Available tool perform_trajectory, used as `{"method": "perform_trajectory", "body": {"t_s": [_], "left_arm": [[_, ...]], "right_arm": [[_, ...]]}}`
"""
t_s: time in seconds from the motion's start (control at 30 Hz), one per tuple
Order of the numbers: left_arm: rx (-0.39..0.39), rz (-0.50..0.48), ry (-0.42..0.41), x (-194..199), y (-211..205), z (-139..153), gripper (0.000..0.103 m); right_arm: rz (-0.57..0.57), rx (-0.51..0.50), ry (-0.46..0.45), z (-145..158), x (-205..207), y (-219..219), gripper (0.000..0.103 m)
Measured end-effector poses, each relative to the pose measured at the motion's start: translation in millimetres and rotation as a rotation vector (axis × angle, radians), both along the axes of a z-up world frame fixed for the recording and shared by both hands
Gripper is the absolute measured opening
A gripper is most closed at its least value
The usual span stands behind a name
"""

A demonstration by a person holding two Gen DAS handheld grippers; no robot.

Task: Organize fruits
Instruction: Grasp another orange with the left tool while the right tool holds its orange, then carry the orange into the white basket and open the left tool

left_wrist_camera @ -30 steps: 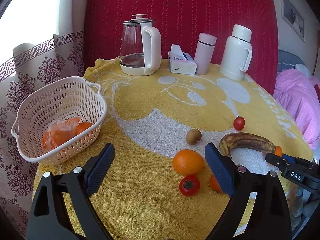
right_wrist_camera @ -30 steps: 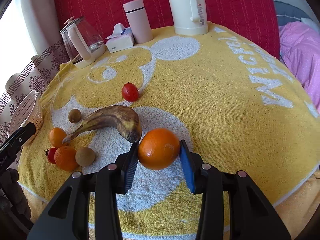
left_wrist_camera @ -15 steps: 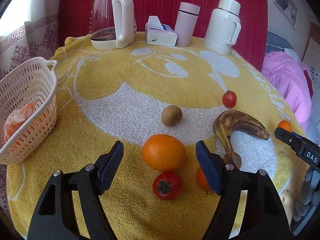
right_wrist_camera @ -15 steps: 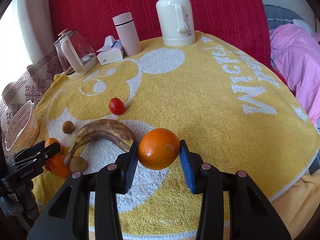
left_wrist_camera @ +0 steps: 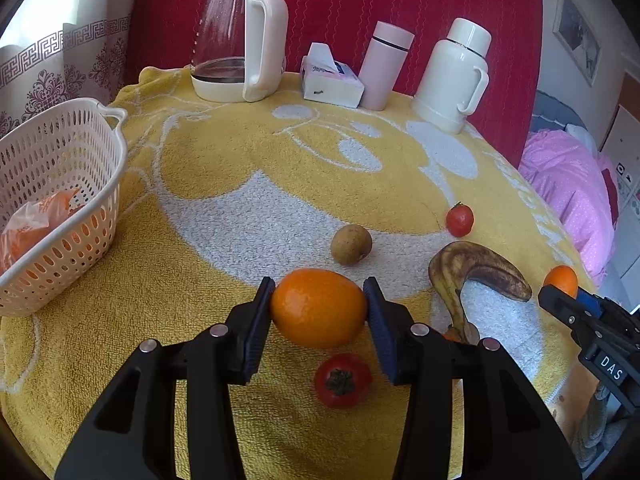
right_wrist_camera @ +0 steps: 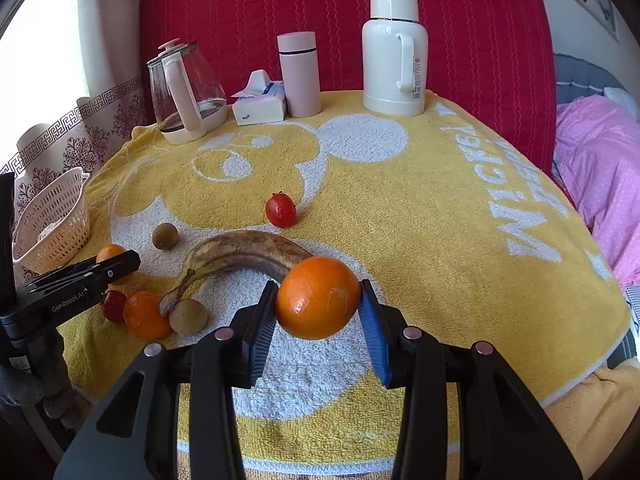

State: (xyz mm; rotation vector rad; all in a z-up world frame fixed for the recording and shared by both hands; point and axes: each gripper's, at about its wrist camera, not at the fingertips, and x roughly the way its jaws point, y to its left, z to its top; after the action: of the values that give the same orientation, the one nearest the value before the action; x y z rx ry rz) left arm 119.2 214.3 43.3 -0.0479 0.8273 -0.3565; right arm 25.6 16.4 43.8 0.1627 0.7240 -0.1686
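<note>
1. Fruits are spread over the near part of the table [right_wrist_camera: 440,184], which is draped in a yellow towel; one orange [left_wrist_camera: 318,307] is clamped between the pads of the left claw [left_wrist_camera: 318,312], and a second orange [right_wrist_camera: 318,297] is gripped the same way by the right claw [right_wrist_camera: 318,300].
2. A white perforated basket [left_wrist_camera: 80,152] is set at the table's left edge; something orange in a clear bag [left_wrist_camera: 30,226] is seen inside it, but its contents cannot be made out.
3. A glass kettle [left_wrist_camera: 236,40] at the far edge is seen to be nearly empty; a tissue box [left_wrist_camera: 332,80], a pink flask [left_wrist_camera: 382,66] and a white thermos [left_wrist_camera: 456,76] are lined up beside it.
4. A spotted banana [right_wrist_camera: 244,254], two brown kiwis [right_wrist_camera: 165,236] [right_wrist_camera: 188,317], two tomatoes [right_wrist_camera: 280,210] [left_wrist_camera: 342,380] and a small orange [right_wrist_camera: 145,316] are left on the towel.
5. The near tomato is partly hidden by the left claw in the right wrist view.
6. Whether either held orange is lifted off the towel cannot be told.
</note>
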Motion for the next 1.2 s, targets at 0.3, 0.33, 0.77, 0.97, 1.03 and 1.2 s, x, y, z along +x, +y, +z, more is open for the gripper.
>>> {"method": "perform_trajectory", "body": {"t_s": [0.3, 0.33, 0.77, 0.97, 1.03, 1.2], "left_arm": [[0.018, 0.042, -0.085, -7.8, 3.0, 18.7, 0.047], [0.017, 0.047, -0.085, -8.2, 3.7, 19.4, 0.047], [0.016, 0.123, -0.160, -14.8, 23.6, 50.2, 0.047], [0.013, 0.164, -0.194, -15.5, 38.9, 64.3, 0.047], [0.008, 0.186, -0.199, -15.4, 46.3, 67.6, 0.047], [-0.010, 0.242, -0.208, -11.8, 68.3, 75.4, 0.047]], "right_arm": [[0.018, -0.033, -0.016, 6.0, -3.3, 12.3, 0.041], [0.018, -0.034, -0.016, 6.2, -3.6, 12.8, 0.041], [0.037, -0.045, -0.019, 9.1, -3.0, 22.6, 0.041], [0.042, -0.050, -0.021, 10.9, -2.5, 26.5, 0.041], [0.044, -0.052, -0.020, 10.9, -2.0, 27.9, 0.041], [0.053, -0.053, -0.016, 9.9, -0.9, 31.5, 0.041]]}}
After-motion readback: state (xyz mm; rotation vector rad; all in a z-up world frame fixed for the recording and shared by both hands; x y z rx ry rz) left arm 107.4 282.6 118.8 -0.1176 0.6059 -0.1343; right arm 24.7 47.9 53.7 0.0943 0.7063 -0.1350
